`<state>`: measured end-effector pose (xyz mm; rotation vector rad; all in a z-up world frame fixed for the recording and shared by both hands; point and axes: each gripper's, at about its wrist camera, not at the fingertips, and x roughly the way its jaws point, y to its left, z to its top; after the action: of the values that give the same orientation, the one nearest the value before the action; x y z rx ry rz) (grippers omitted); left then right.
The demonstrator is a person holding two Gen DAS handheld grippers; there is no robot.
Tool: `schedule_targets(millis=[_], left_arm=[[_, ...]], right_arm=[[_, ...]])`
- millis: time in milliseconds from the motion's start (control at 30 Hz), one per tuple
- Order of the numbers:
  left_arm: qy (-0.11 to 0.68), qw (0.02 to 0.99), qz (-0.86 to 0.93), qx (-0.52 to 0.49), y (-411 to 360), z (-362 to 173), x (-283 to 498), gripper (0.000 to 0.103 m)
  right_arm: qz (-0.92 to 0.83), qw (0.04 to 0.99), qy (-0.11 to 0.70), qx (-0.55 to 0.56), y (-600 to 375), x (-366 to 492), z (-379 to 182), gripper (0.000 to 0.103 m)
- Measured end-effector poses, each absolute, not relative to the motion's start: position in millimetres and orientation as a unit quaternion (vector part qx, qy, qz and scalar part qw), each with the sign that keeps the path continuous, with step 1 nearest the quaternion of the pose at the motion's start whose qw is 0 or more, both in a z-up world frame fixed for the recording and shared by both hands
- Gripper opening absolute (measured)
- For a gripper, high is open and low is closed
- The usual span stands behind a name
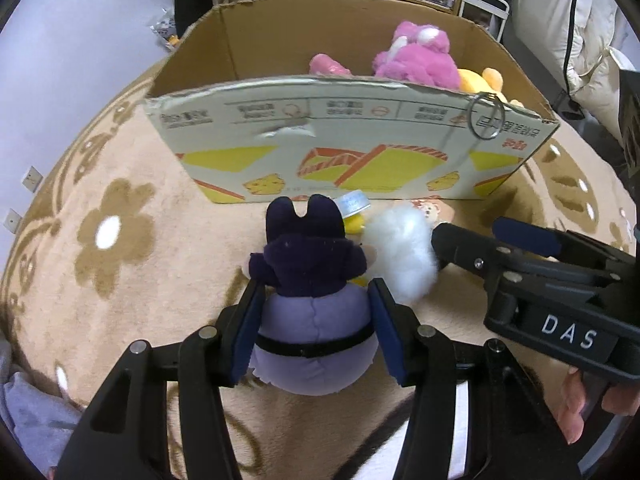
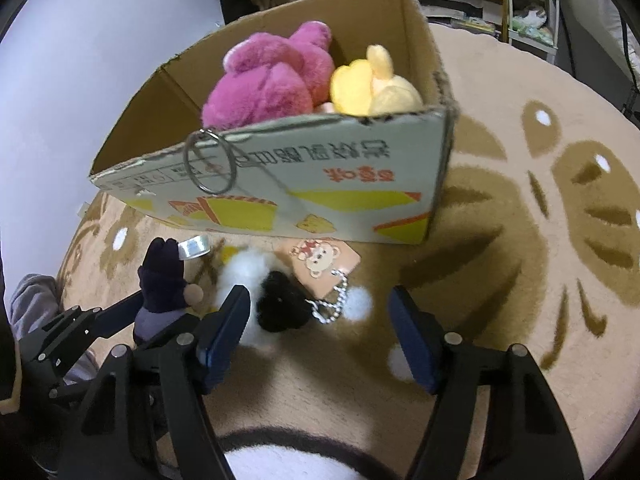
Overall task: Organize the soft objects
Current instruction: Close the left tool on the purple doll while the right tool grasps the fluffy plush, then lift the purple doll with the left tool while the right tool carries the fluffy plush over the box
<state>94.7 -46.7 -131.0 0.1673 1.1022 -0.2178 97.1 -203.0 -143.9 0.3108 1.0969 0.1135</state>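
Observation:
My left gripper (image 1: 316,298) is shut on a plush doll (image 1: 312,276) with a lilac body and a dark navy hooded head, its pads pressing both sides. The right wrist view shows the same doll (image 2: 162,280) at the left. My right gripper (image 2: 320,308) stands open over a fluffy black-and-white toy (image 2: 280,304) with a ball chain; the left pad touches its fluff and the right pad is apart from it. In the left wrist view that white toy (image 1: 404,248) lies beside the doll. Behind stands a cardboard box (image 1: 320,88) holding a pink plush (image 1: 420,56) and a yellow plush (image 1: 480,78).
Everything rests on a beige rug (image 1: 120,232) with brown flowers. A silvery tape roll (image 2: 194,248), a card tag with a monkey picture (image 2: 324,264) and a metal ring (image 2: 210,162) on a string lie near the box's front wall. Shelves with bottles stand behind.

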Motion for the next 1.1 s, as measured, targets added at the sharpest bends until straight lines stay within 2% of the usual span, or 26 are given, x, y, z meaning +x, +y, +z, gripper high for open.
schedule_targets(millis=[300,333,367,467,533,767,800,833,1100], left_arm=[[0.518,0.847,-0.069,0.102,-36.2,-129.3,96.7,0.052],[0.517,0.847,-0.065,0.108,-35.7,-130.3,96.3,0.052],[0.516,0.847,-0.062,0.112,-36.0,-131.8,95.0,0.052],[0.516,0.847,-0.062,0.112,-34.8,-132.6,94.7,0.052],[0.515,0.848,-0.064,0.108,-34.1,-131.0,94.0,0.052],[0.51,0.85,-0.066,0.11,-32.7,-128.6,89.3,0.052],[0.509,0.851,-0.064,0.108,-31.1,-127.5,88.4,0.052],[0.509,0.852,-0.063,0.107,-30.8,-126.2,87.1,0.052],[0.497,0.861,-0.053,0.091,-21.3,-114.5,80.9,0.052]], right_arm=[[0.096,0.838,0.513,0.16,-182.3,110.4,-149.8,0.075],[0.099,0.837,0.515,0.156,-178.3,112.7,-152.0,0.073],[0.102,0.834,0.523,0.144,-172.2,116.0,-156.3,0.066],[0.102,0.826,0.537,0.139,-165.3,120.8,-166.1,0.062],[0.1,0.828,0.537,0.128,-161.9,120.5,-167.0,0.048],[0.103,0.833,0.531,0.115,-156.1,117.7,-164.2,0.042],[0.102,0.835,0.529,0.112,-155.6,116.9,-163.9,0.036],[0.103,0.836,0.527,0.11,-155.0,116.7,-163.1,0.033],[0.106,0.85,0.501,0.126,-163.9,104.4,-146.5,0.031]])
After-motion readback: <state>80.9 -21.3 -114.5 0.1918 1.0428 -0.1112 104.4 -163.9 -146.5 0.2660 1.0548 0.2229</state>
